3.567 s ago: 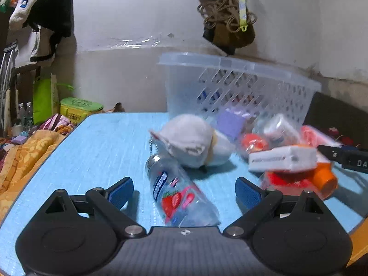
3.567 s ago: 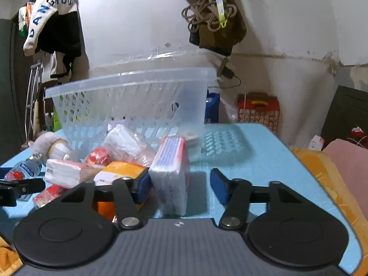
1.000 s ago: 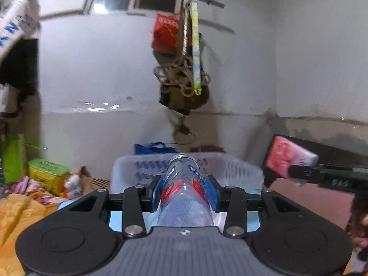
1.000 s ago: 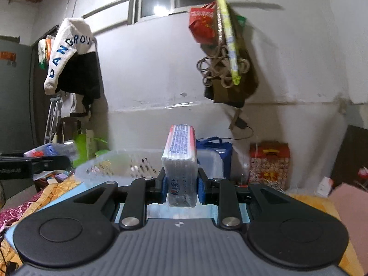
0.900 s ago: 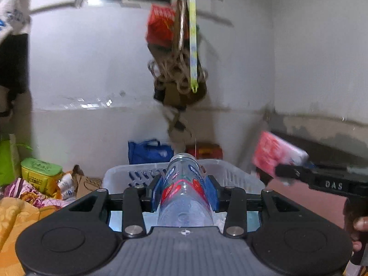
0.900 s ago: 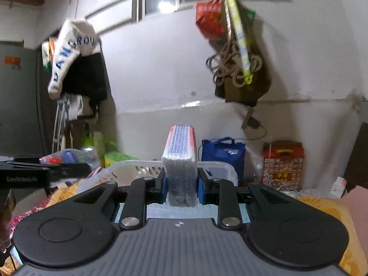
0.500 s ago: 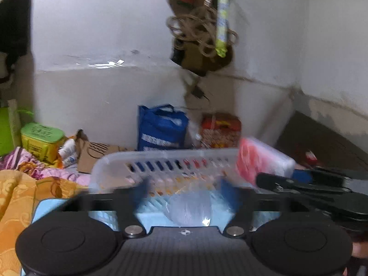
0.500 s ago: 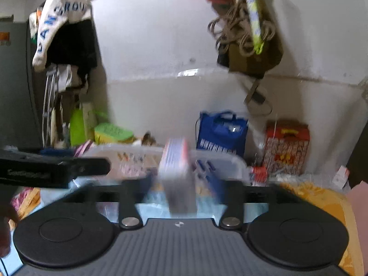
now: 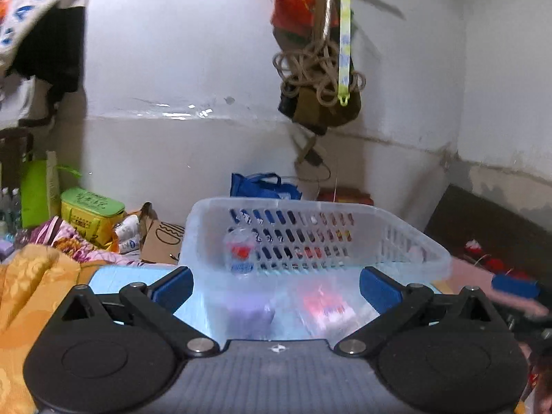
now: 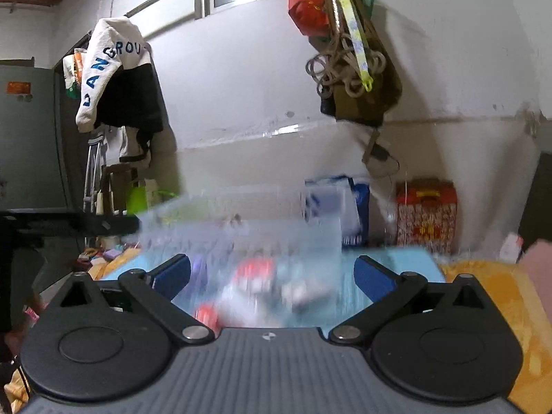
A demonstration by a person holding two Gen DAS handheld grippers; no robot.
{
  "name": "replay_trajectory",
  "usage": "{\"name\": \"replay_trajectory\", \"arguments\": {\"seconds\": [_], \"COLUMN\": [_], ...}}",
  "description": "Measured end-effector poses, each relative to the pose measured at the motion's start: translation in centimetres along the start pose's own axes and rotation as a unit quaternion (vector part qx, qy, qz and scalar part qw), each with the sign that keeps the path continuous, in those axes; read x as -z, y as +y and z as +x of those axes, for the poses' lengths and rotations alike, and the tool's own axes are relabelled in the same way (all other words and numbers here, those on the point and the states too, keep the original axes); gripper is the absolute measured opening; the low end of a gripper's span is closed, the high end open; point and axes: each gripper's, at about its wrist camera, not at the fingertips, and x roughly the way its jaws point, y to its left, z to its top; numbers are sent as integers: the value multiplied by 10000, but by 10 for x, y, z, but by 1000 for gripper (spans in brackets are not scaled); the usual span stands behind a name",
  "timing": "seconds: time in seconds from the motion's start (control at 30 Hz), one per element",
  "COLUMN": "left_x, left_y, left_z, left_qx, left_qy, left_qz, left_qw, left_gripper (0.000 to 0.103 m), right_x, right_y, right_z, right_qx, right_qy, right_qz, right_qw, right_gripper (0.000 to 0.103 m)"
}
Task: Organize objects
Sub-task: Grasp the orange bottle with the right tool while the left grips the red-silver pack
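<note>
Both our grippers are spread wide with nothing in them: left gripper (image 9: 276, 286) and right gripper (image 10: 272, 276) sit just in front of the clear plastic basket (image 9: 345, 207). The strawberry-label bottle (image 9: 239, 252) is inside that basket, with a blurry red-and-white packet (image 9: 324, 307) beside it.

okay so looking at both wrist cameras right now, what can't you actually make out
- Right wrist view: the basket and what lies in it are smeared by motion blur; no item can be identified.
- Left wrist view: the red and white packet is seen only through the basket's cloudy front wall, label unreadable.
- Left wrist view: the bottle label is too small to read.
</note>
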Motion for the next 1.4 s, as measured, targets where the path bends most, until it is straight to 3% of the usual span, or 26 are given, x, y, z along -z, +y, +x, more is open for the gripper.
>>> {"name": "replay_trajectory", "arguments": {"seconds": [0.13, 0.23, 0.33, 0.43, 0.53, 0.7, 0.73, 0.83, 1.1, 1.2, 1.27, 1.4], "left_x": [54, 84, 97, 100, 110, 131, 132, 133, 138, 141, 143, 144], "left_y": [-4, -17, -31, -36, -42, -52, -54, -52, -32, -25, -21, -19], "left_z": [-29, -29, -23, -14, -6, -2, -3, -8, -28, -36, -40, -42], "left_qx": [119, 266, 233, 378, 365, 85, 78, 182, -48, -190, -269, -328], "left_qy": [-20, 185, 259, 386, 581, 677, 645, 539, 414, 319, 251, 186], "left_qz": [-208, -135, 143, 186, 454, 854, 894, 861, 830, 847, 873, 930], "left_qw": [9997, 9994, 9993, 9984, 9966, 9940, 9939, 9947, 9957, 9957, 9955, 9950], "left_gripper": [103, 102, 100, 100, 100, 96, 93, 66, 66, 72, 86, 90], "right_x": [36, 50, 48, 47, 56, 64, 65, 69, 75, 74, 71, 68], "right_y": [-1, -4, -7, 2, 6, 0, 1, 5, 23, 32, 38, 45], "right_z": [-7, -17, -18, -15, -16, -10, -10, -10, 7, 16, 22, 35], "right_qx": [94, 284, 222, 208, 85, 34, 41, 46, -178, -92, -17, 109], "right_qy": [293, 232, 254, 229, 202, 280, 289, 282, 433, 453, 451, 599], "right_qz": [193, 290, 426, 185, 168, 414, 393, 357, 180, 46, -79, -269], "right_qw": [9993, 9989, 9985, 9994, 9996, 9987, 9988, 9990, 9987, 9989, 9989, 9978], "right_gripper": [102, 89, 87, 84, 68, 68, 68, 68, 69, 70, 71, 84]}}
